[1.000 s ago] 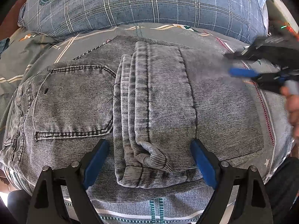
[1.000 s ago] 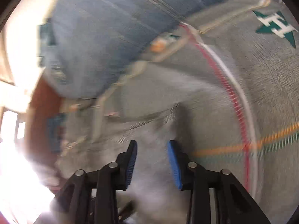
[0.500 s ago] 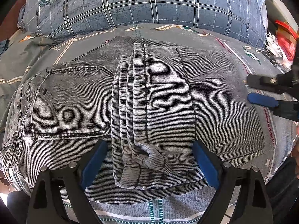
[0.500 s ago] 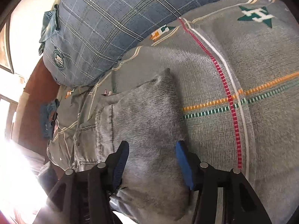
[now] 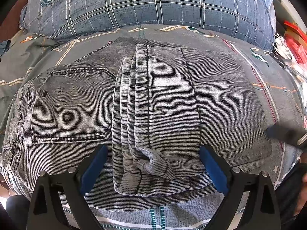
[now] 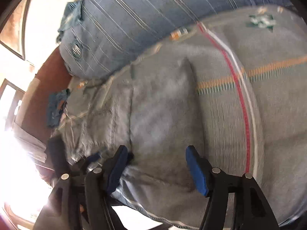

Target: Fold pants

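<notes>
- The left gripper stood spread wide, its blue pads either side of the stacked leg cuffs at the lower middle of the left wrist view. Neither pad pressed on cloth, and the jaws were opening a touch further.
- Between those pads lay the grey jeans, already folded: the legs were doubled back over the seat, the cuffs sat layered on top, and the back pocket showed at centre left.
- The right gripper was opening too, with only flat denim under the gap and nothing pinched. A second earlier its jaws had stood much nearer together over the same cloth.
- In the left wrist view, the right gripper had sat at the upper right edge over the far side of the jeans a second before. Now only a dark blur remained at the lower right edge, so it had drawn away from the fold.
- The jeans themselves had not shifted across that second; the fold held after release.
- Around them lay the patterned bedsheet, with a blue plaid pillow across the top of the frame.
- I judged the fold as good as finished. What remained was perhaps one more halving, or simply backing both grippers off.
</notes>
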`<state>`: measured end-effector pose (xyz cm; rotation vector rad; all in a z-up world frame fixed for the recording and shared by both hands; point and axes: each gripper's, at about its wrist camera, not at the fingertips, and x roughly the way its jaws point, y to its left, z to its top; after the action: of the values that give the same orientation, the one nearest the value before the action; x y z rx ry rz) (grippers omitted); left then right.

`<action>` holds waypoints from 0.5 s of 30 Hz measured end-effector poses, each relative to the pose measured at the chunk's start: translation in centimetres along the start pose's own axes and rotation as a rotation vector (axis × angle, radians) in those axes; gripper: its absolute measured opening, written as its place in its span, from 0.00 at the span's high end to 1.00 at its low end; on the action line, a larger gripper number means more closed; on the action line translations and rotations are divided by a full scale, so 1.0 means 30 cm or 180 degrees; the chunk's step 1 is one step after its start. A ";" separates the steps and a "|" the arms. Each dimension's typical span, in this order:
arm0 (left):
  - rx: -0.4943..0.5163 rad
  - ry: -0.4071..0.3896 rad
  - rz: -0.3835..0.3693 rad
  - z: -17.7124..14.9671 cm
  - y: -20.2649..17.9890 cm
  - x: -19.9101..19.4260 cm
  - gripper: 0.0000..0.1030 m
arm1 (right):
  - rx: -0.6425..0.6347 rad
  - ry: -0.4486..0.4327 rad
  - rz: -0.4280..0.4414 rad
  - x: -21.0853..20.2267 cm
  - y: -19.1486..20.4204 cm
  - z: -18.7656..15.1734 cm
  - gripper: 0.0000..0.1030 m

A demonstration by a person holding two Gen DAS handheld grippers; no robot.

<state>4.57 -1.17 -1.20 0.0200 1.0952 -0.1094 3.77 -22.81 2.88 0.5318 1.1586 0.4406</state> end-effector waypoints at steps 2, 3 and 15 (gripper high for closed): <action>0.0006 0.0021 0.0008 0.004 -0.003 -0.002 0.06 | -0.0042 -0.0112 0.0029 -0.016 0.013 -0.006 0.34; 0.0004 0.0050 -0.0018 0.007 0.000 -0.007 0.06 | -0.0062 -0.0131 0.0010 -0.027 0.022 -0.005 0.34; -0.1279 -0.0815 -0.0348 -0.108 0.412 -0.313 0.06 | -0.0319 -0.0570 -0.0055 -0.068 0.045 -0.101 0.34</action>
<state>-1.34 12.10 5.18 -0.4047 0.8462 0.0117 0.14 -22.42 4.29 0.4642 0.9635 0.4250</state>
